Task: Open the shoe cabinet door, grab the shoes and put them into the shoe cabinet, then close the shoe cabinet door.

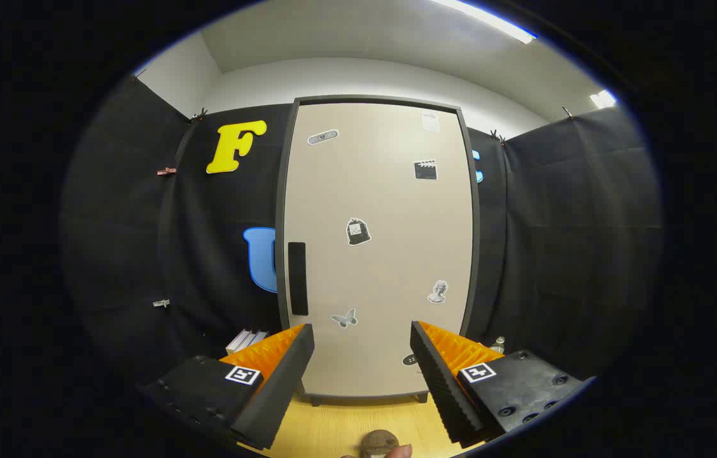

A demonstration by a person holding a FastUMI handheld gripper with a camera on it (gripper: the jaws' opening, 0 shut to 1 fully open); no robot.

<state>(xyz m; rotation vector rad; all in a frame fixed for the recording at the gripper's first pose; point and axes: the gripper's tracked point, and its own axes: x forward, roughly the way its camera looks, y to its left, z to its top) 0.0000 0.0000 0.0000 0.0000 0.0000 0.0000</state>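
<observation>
while door (377, 248) shut, fingers (434, 362) apart

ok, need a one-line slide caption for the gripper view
Open tongs face the closed beige shoe cabinet door with its black vertical handle, standing on the light wooden floor.

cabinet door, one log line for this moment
stage: approach | cabinet door: closed | handle: untouched | gripper: open, empty, facing door

Bright ceiling strip light (492, 20), sharp centre, fisheye bending, dim edges
</observation>
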